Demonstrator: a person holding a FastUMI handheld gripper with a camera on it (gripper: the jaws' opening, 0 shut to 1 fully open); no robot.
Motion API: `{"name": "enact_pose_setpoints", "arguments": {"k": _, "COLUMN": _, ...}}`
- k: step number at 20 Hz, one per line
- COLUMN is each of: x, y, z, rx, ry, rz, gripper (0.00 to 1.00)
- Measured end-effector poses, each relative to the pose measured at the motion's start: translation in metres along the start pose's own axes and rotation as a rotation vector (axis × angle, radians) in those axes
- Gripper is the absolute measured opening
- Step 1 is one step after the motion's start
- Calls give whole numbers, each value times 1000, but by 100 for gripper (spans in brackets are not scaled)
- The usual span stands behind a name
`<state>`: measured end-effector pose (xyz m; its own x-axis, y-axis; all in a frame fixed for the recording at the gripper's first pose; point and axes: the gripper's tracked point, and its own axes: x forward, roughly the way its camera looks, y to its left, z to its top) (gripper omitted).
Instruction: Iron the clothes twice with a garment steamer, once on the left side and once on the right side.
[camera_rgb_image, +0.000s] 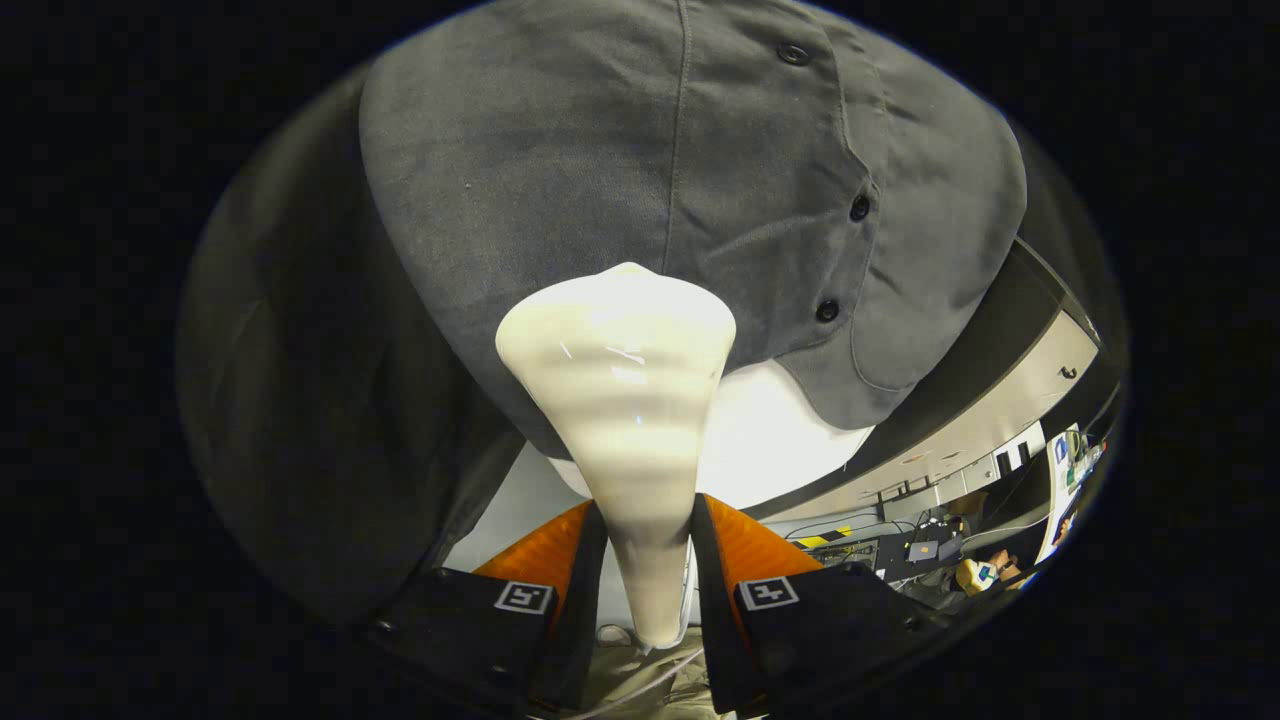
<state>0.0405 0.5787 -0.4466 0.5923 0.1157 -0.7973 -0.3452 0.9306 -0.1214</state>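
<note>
Gripper (648, 560) jaws pinched cream plastic steamer (620, 400); its head lay against grey buttoned cotton shirt (640, 150), near hem; pass count undeterminable

Location type: laboratory or workshop. Indicators: a cluttered dark desk (880, 550) carrying electronic equipment and loose cables, yellow-and-black hazard tape (828, 538) just beside it, and a long plain beige wall (1000, 420) beyond the hanging grey buttoned cotton shirt (640, 170).

You've got one grey shirt (620, 150) up there with three dark buttons (859, 208) showing. One cream steamer (625, 400), pinched between the gripper's (648, 560) two fingers.
</note>
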Motion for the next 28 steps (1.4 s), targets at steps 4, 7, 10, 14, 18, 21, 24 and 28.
{"name": "enact_pose_setpoints", "arguments": {"k": 4, "x": -10, "y": -9, "z": -7, "rx": 45, "ry": 1, "rz": 0, "gripper": 53}}
{"name": "enact_pose_setpoints", "arguments": {"k": 7, "x": -24, "y": -22, "z": -3, "rx": 66, "ry": -30, "rz": -6, "gripper": 53}}
{"name": "enact_pose_setpoints", "arguments": {"k": 10, "x": -49, "y": -47, "z": 4, "rx": 115, "ry": -76, "rz": -27, "gripper": 53}}
{"name": "enact_pose_setpoints", "arguments": {"k": 14, "x": -81, "y": -101, "z": 14, "rx": 206, "ry": -143, "rz": -56, "gripper": 53}}
{"name": "enact_pose_setpoints", "arguments": {"k": 18, "x": -120, "y": -155, "z": 31, "rx": 278, "ry": -202, "rz": -90, "gripper": 53}}
{"name": "enact_pose_setpoints", "arguments": {"k": 21, "x": -149, "y": -200, "z": 52, "rx": 315, "ry": -260, "rz": -120, "gripper": 53}}
{"name": "enact_pose_setpoints", "arguments": {"k": 24, "x": -179, "y": -236, "z": 78, "rx": 324, "ry": -316, "rz": -141, "gripper": 53}}
{"name": "enact_pose_setpoints", "arguments": {"k": 28, "x": -228, "y": -294, "z": 122, "rx": 308, "ry": -417, "rz": -187, "gripper": 53}}
